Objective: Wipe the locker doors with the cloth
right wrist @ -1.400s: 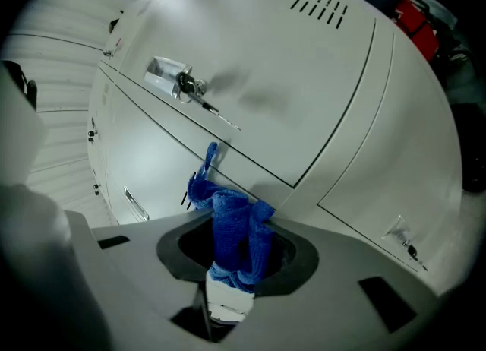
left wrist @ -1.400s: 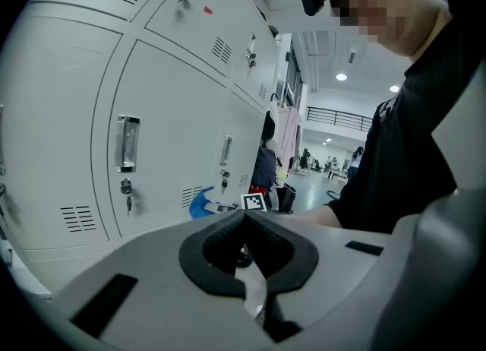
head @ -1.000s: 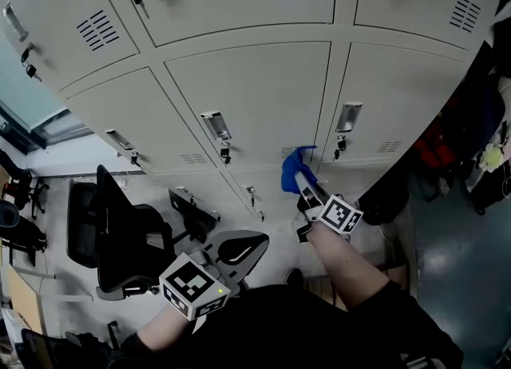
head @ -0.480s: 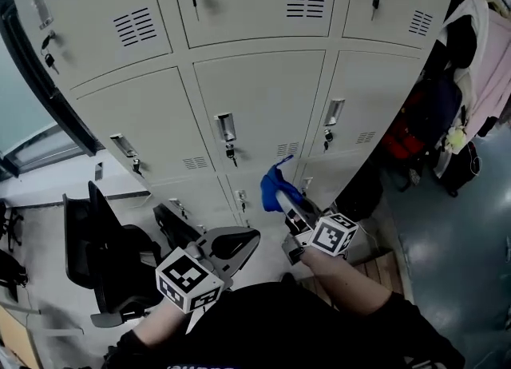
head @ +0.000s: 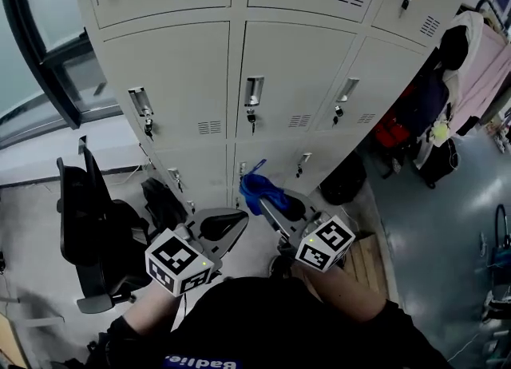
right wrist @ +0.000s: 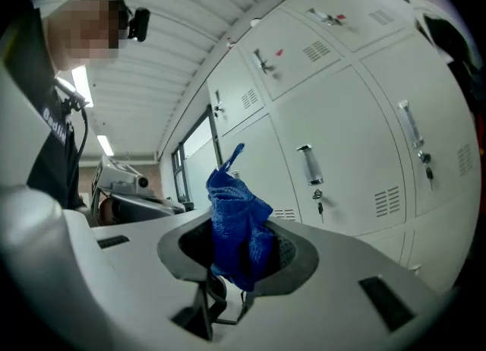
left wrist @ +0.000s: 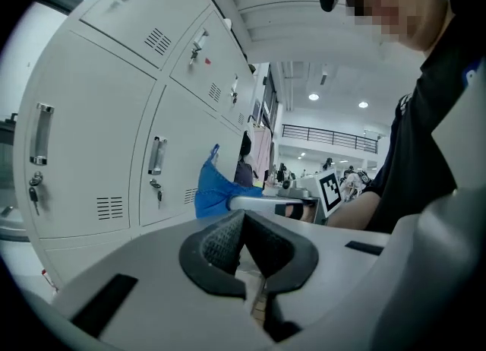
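Observation:
A bunched blue cloth (head: 257, 190) (right wrist: 237, 224) (left wrist: 213, 191) sticks out of my right gripper (head: 267, 200) (right wrist: 241, 249), which is shut on it. The cloth hangs in the air a little short of the grey locker doors (head: 289, 76) (right wrist: 342, 121) (left wrist: 91, 137), near the bottom row. My left gripper (head: 231, 226) (left wrist: 244, 243) is held low beside it, jaws pressed together with nothing between them. Each locker door has a metal handle (head: 253, 90) with a key below it.
A black office chair (head: 100, 228) stands at the lower left, close to my left gripper. Bags and clothes (head: 447, 80) hang at the right end of the lockers. A wooden pallet (head: 369, 257) lies on the floor at the right. A window (head: 40, 48) is at the left.
The head view has swung so the lockers sit more upright and central. My right gripper with the cloth has dropped lower and left in the picture, away from the door; the left gripper rose slightly.

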`<state>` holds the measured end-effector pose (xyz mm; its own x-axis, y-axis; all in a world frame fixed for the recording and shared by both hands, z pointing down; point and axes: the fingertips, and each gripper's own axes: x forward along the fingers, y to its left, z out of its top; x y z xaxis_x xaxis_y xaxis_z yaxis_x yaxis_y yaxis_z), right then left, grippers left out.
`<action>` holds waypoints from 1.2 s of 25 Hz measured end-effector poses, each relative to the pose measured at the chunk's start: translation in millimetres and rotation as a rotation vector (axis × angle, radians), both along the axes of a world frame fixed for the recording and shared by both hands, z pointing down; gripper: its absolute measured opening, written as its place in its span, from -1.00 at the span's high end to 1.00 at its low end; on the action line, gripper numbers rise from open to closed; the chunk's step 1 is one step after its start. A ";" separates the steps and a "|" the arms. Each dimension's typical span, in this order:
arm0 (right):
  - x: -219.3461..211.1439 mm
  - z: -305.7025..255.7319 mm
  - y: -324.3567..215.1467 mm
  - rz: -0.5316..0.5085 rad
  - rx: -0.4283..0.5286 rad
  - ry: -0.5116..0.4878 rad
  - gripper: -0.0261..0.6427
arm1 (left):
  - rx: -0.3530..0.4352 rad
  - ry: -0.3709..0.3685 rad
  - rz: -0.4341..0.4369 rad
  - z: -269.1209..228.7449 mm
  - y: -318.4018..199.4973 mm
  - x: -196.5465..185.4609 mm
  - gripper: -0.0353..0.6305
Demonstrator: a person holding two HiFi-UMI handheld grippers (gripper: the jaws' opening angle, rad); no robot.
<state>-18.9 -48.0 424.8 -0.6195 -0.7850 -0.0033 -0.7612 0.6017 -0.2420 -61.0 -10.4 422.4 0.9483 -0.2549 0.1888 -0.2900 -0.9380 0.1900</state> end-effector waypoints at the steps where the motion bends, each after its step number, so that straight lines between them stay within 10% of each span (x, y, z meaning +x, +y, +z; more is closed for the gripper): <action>1: -7.3 -2.6 5.9 -0.009 0.019 0.043 0.61 | 0.001 0.004 -0.004 0.0 2.6 -5.2 0.87; 30: -50.9 -19.2 48.6 -0.063 0.109 0.155 0.61 | 0.034 0.016 -0.017 -18.6 31.4 -31.0 0.87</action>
<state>-69.8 0.6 405.6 -0.6670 -0.7449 0.0129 -0.7443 0.6655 -0.0551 -92.1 21.1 403.9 0.9467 -0.2766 0.1650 -0.3028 -0.9390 0.1630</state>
